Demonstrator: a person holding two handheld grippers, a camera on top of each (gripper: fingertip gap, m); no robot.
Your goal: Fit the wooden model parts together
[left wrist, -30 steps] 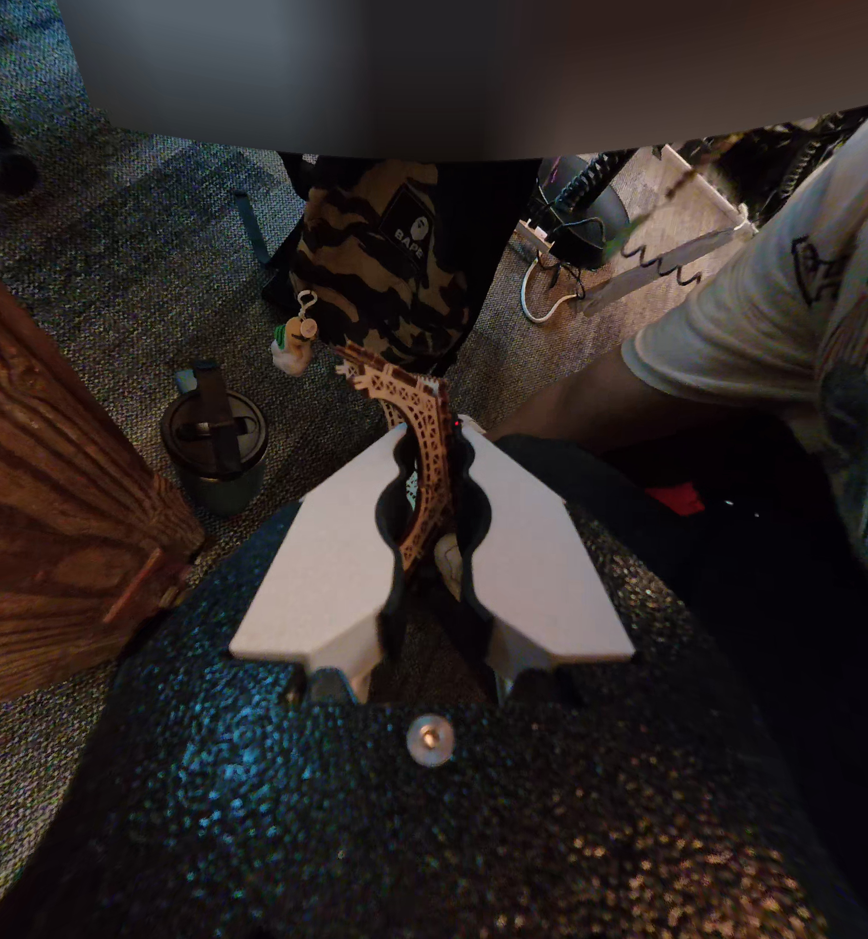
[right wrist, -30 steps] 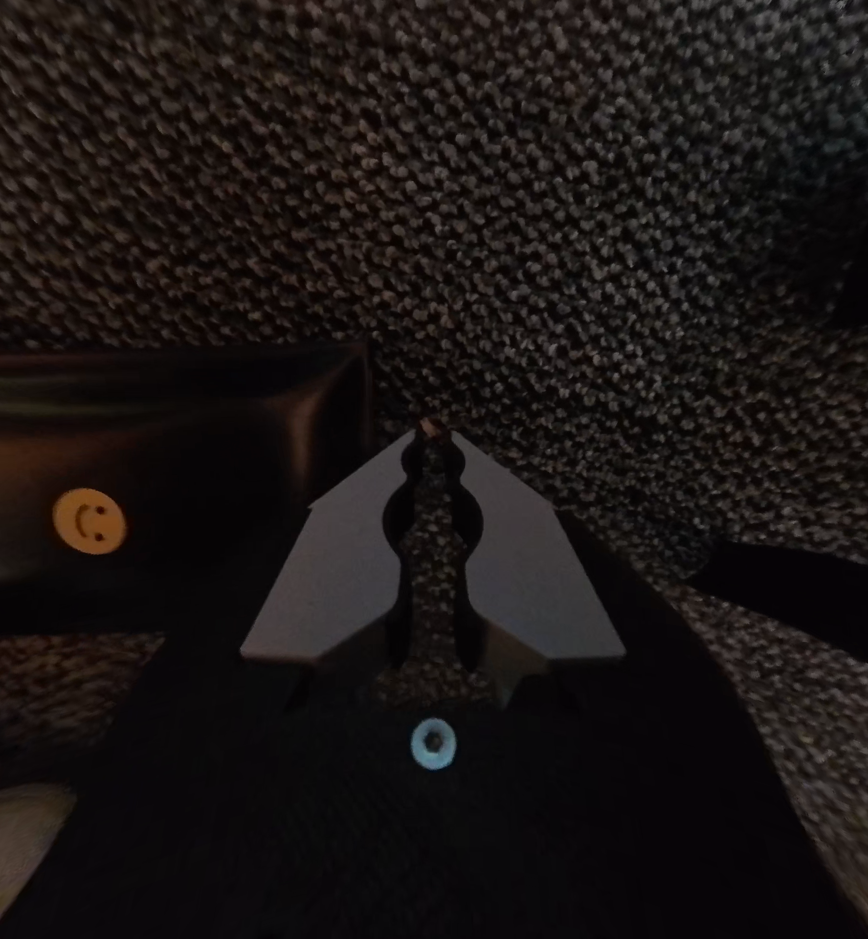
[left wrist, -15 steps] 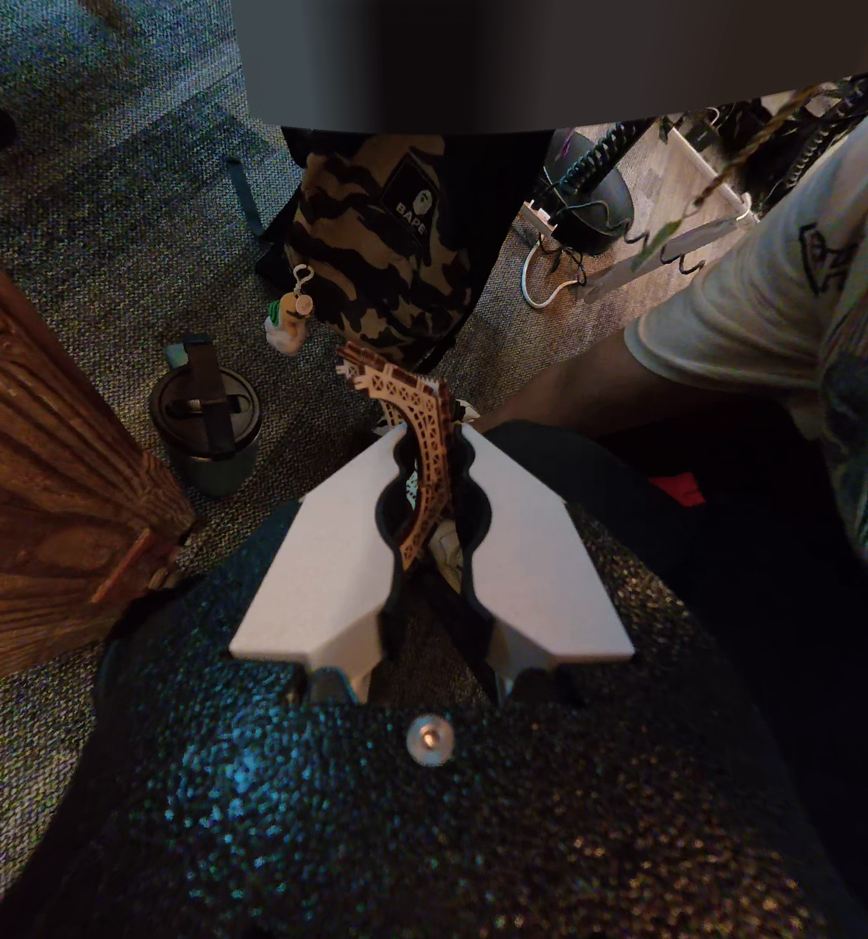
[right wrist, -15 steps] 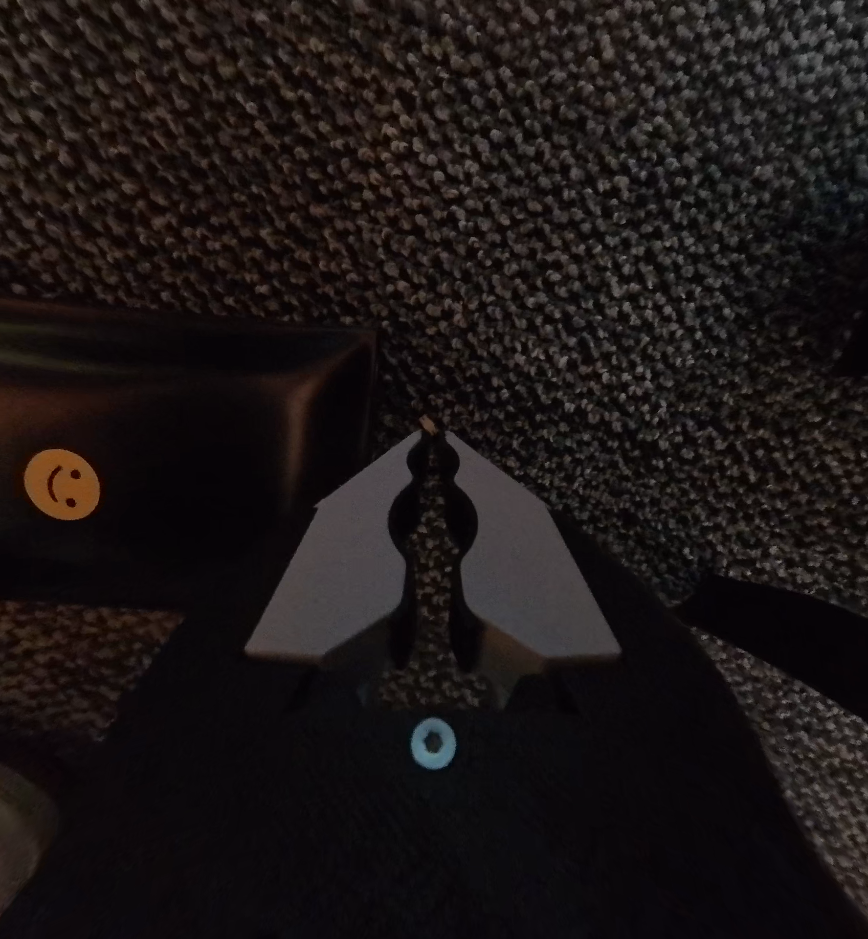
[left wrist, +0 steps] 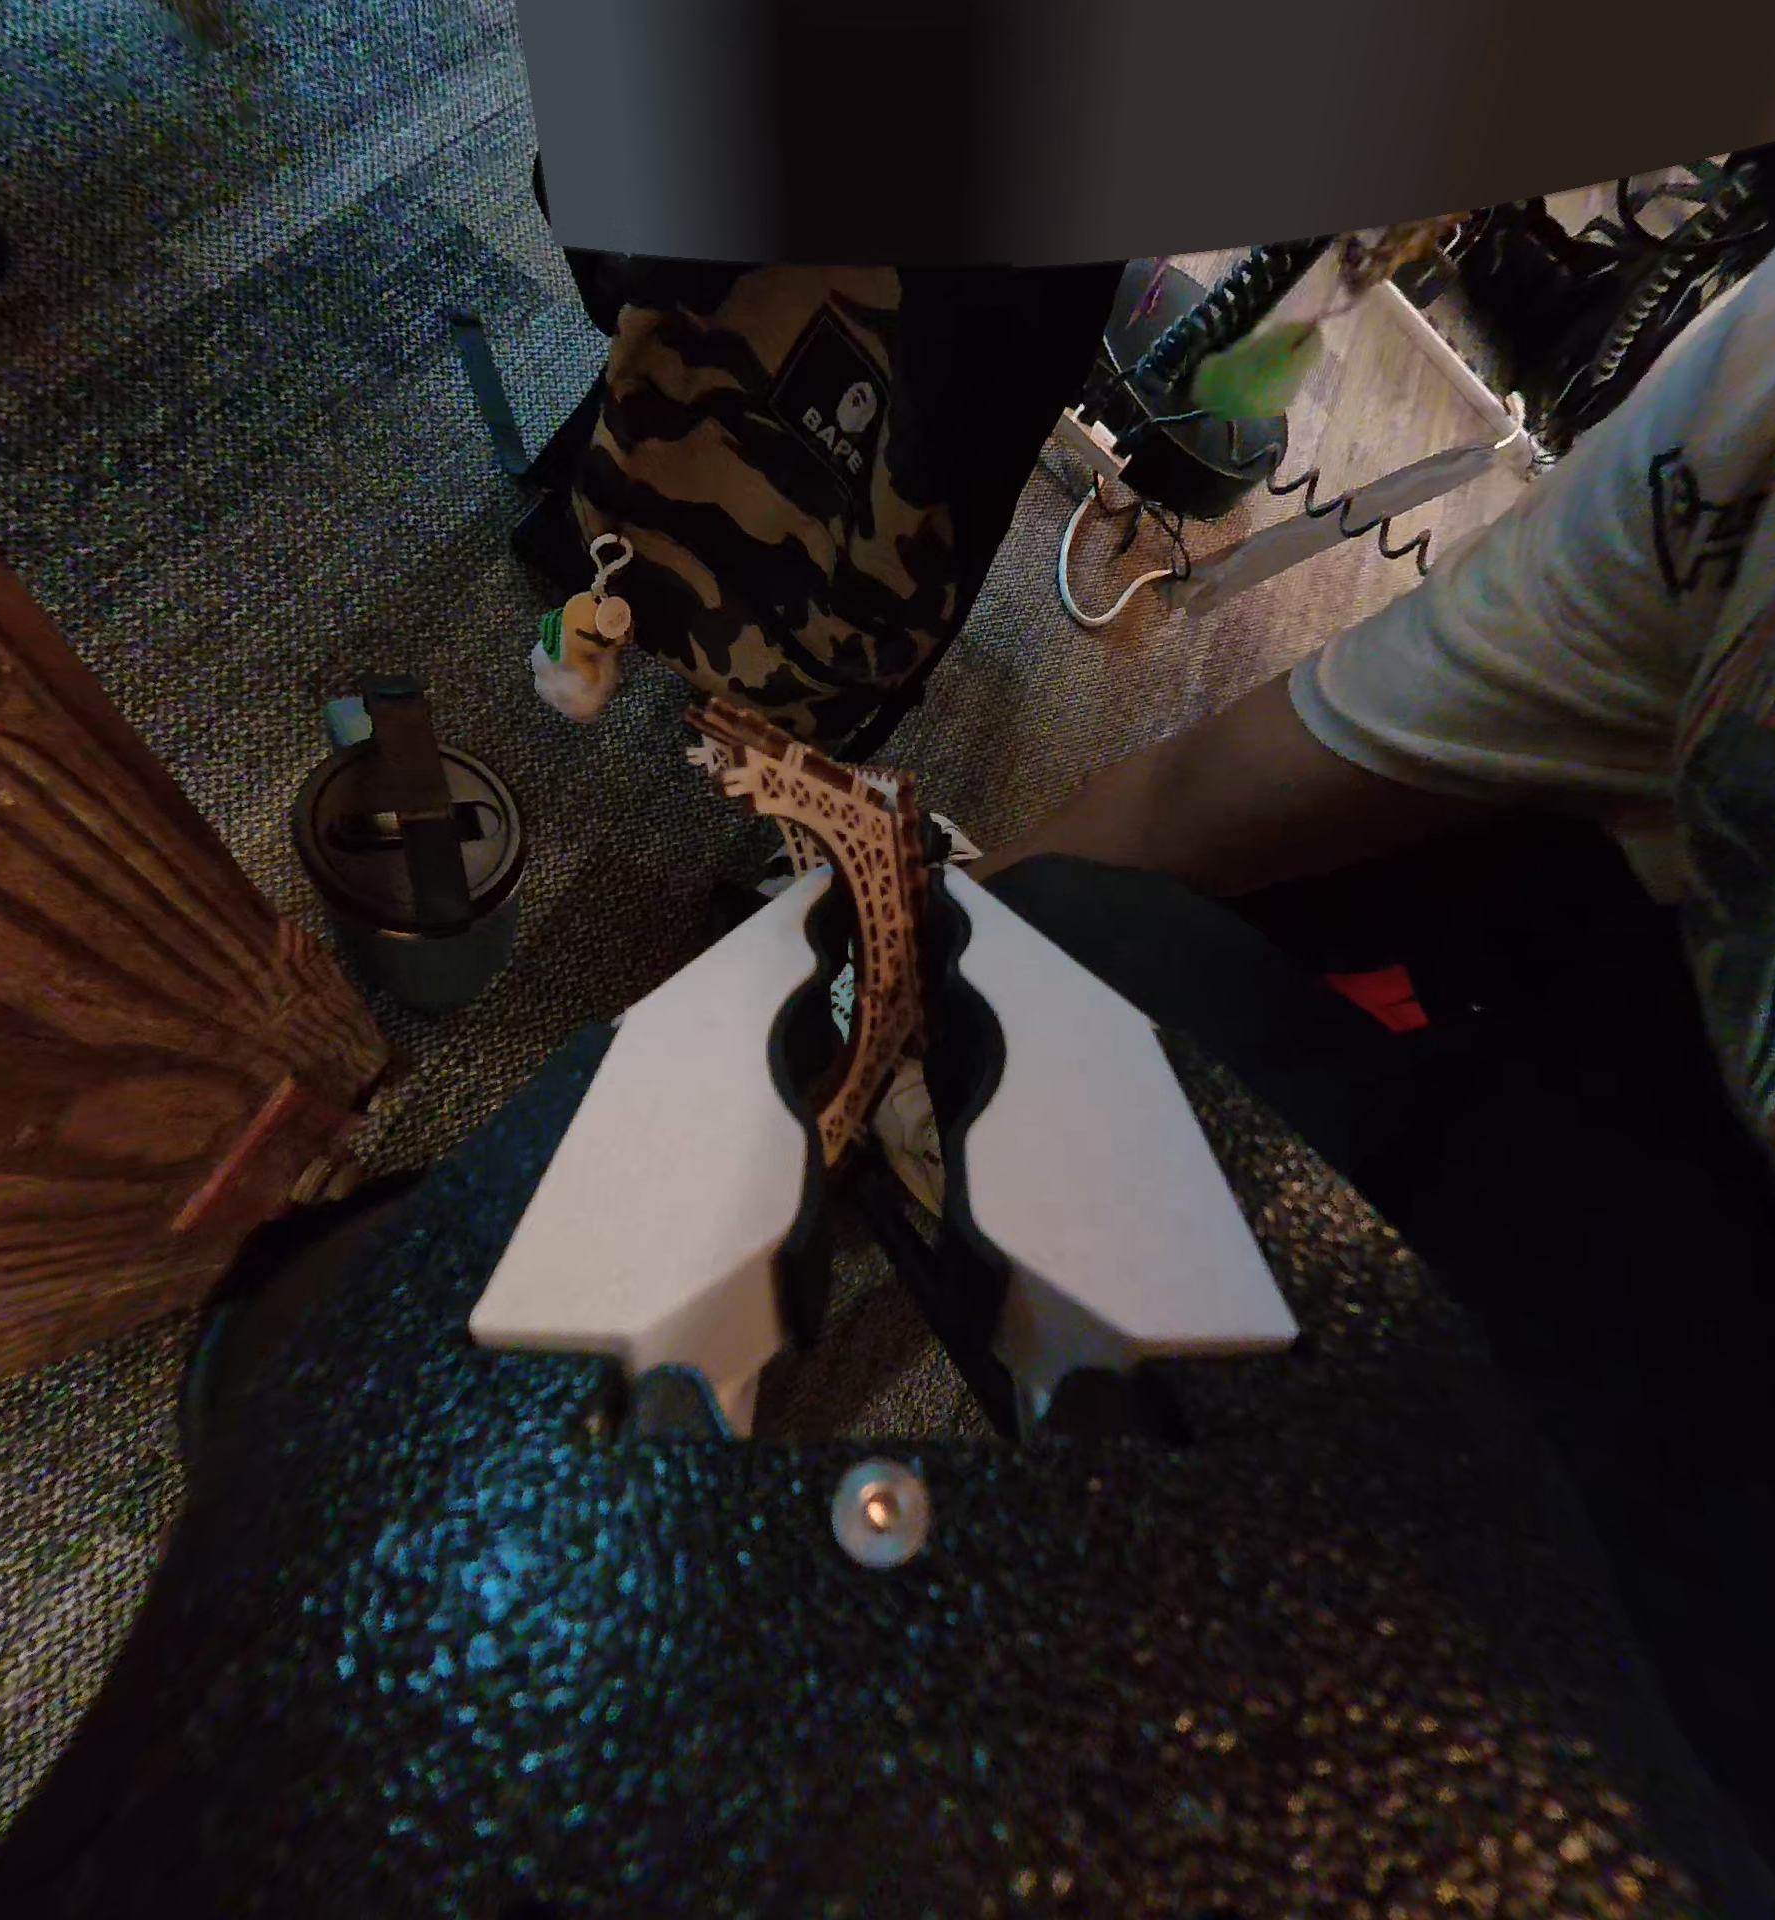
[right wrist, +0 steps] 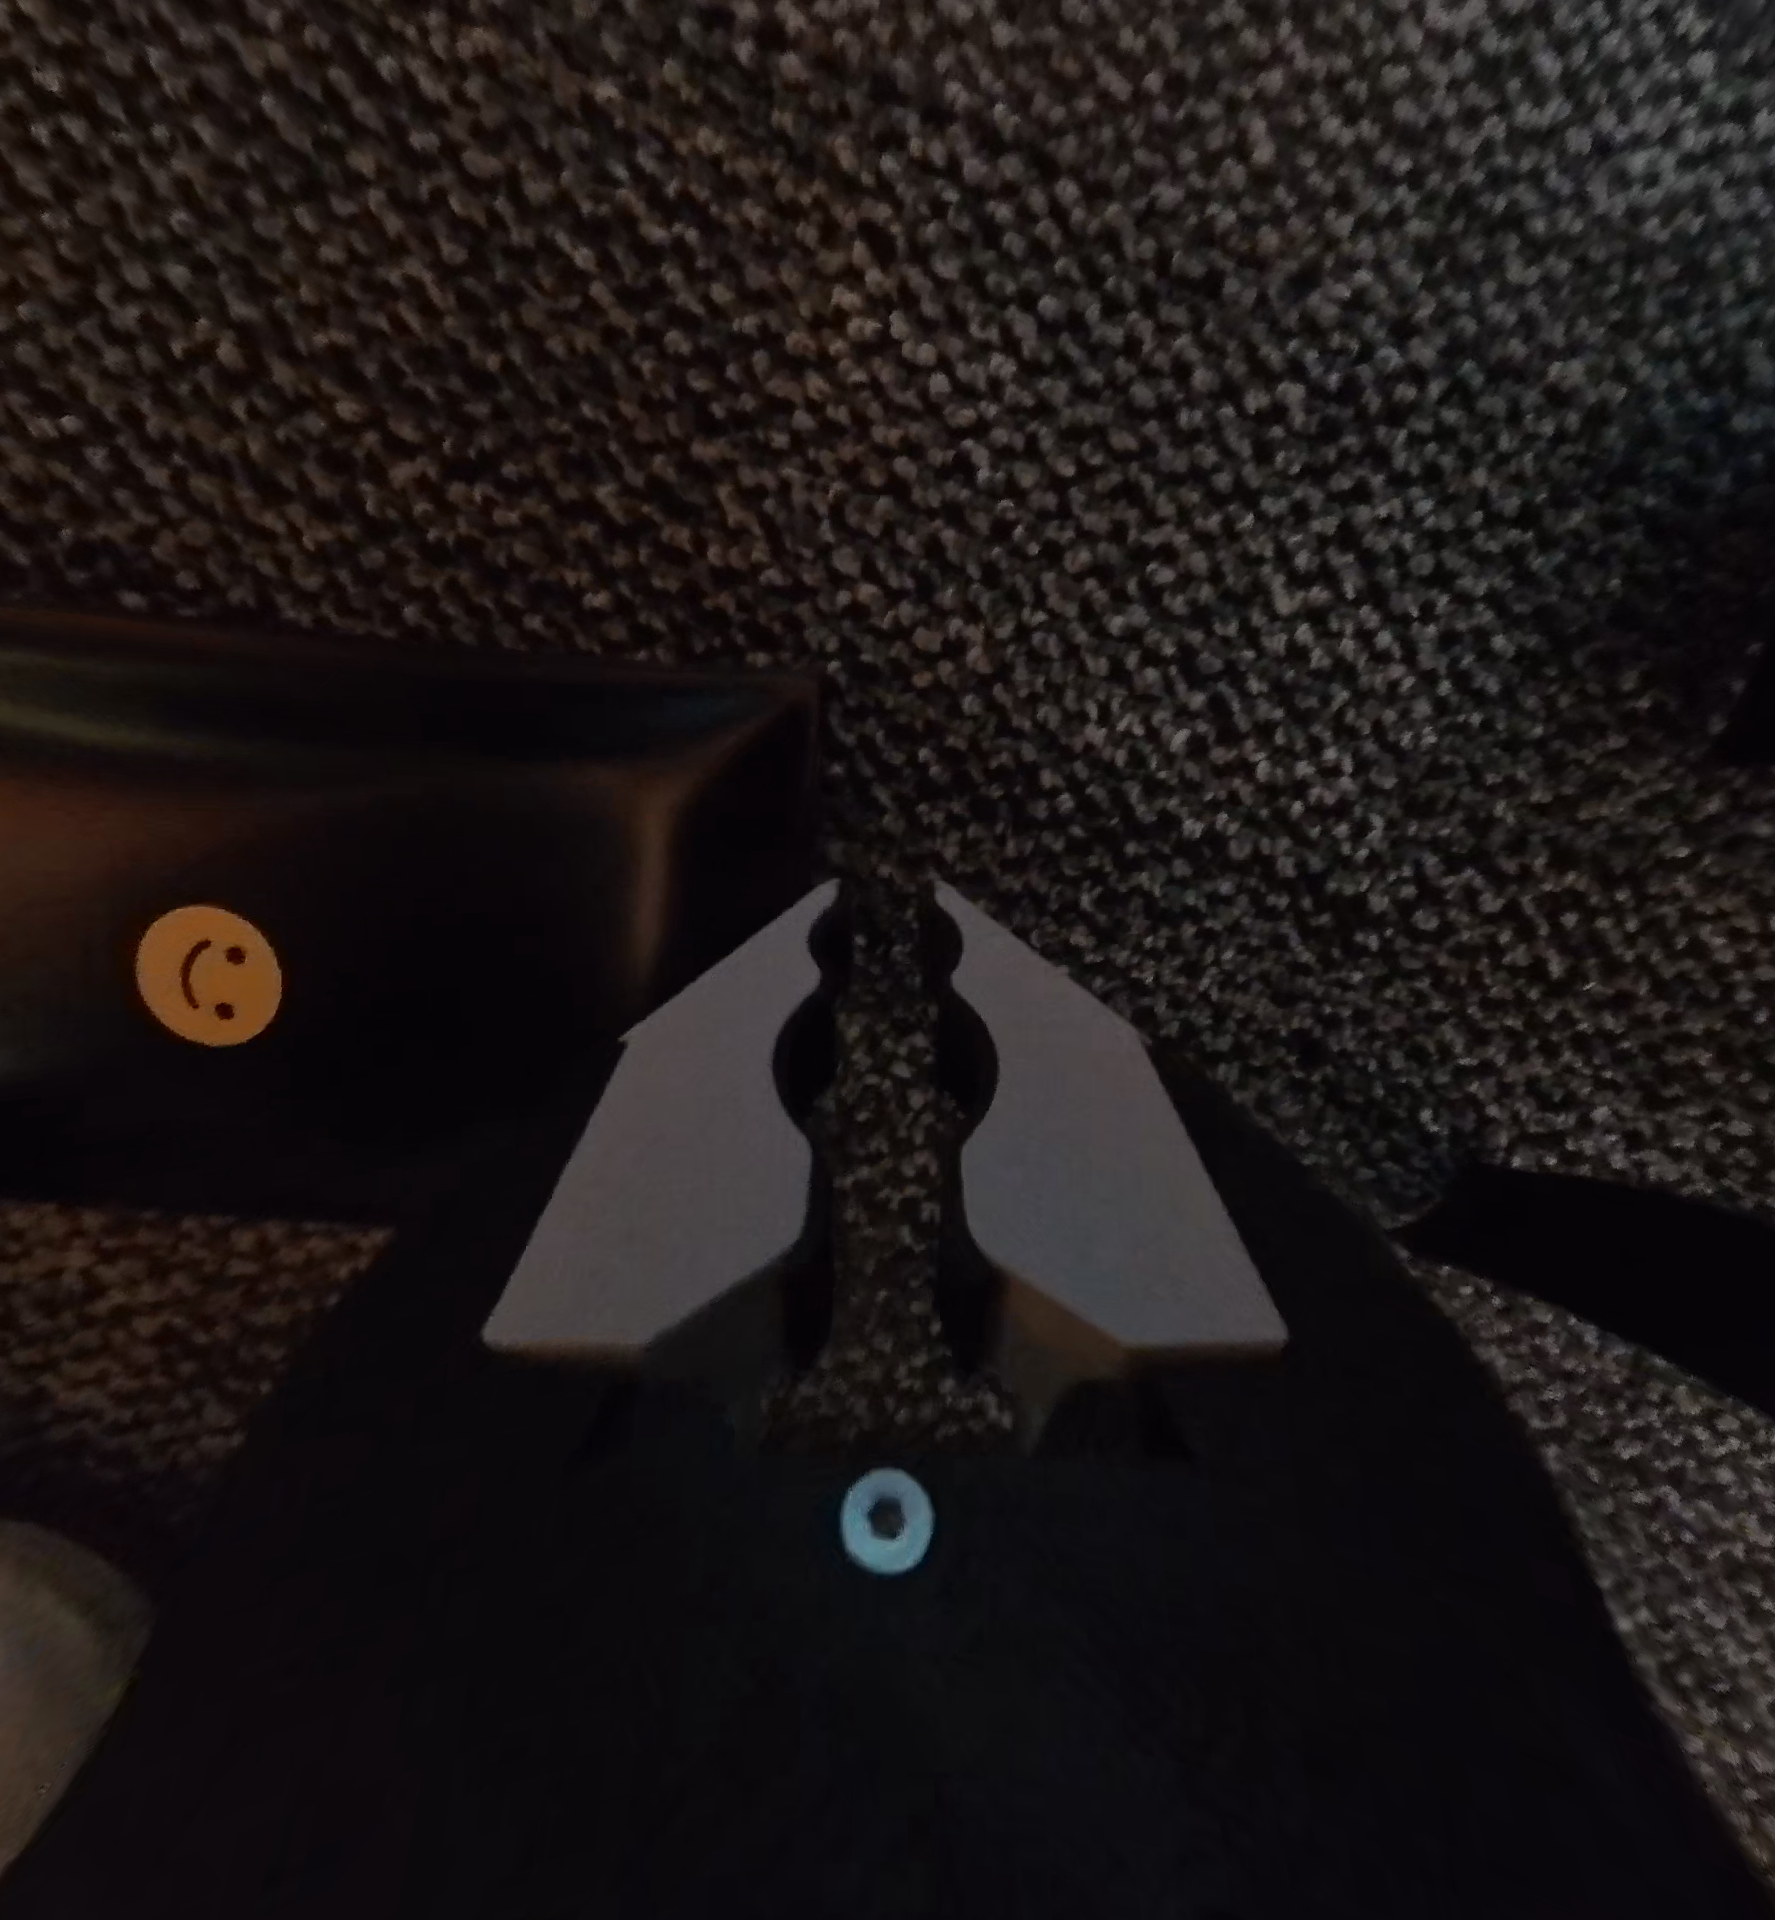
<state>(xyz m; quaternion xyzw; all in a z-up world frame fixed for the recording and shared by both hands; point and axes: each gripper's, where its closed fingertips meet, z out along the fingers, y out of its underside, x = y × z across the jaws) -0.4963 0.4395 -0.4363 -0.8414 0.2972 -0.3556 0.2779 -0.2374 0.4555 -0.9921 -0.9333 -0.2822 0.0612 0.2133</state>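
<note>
My left gripper is shut on a curved wooden lattice part. The part stands up between the white fingers, and its toothed upper end sticks out past the tips to the upper left. I hold it in the air above a carpeted floor. My right gripper points down at dark speckled carpet. Its jaws stand a narrow gap apart with nothing between them. No wooden part shows in the right wrist view.
In the left wrist view, a brown wooden piece of furniture stands at the left, with a dark lidded cup beside it. A camouflage backpack is behind, and a person's arm and pale sleeve are at the right. In the right wrist view, a black box with an orange smiley sticker lies at the left. Some 60 centimeters of space lies between my two pairs of fingers.
My right gripper's jaws have parted, and the tiny brown piece seen at their tips earlier is gone from view. My left gripper holds the lattice part as before, and its view has shifted slightly.
</note>
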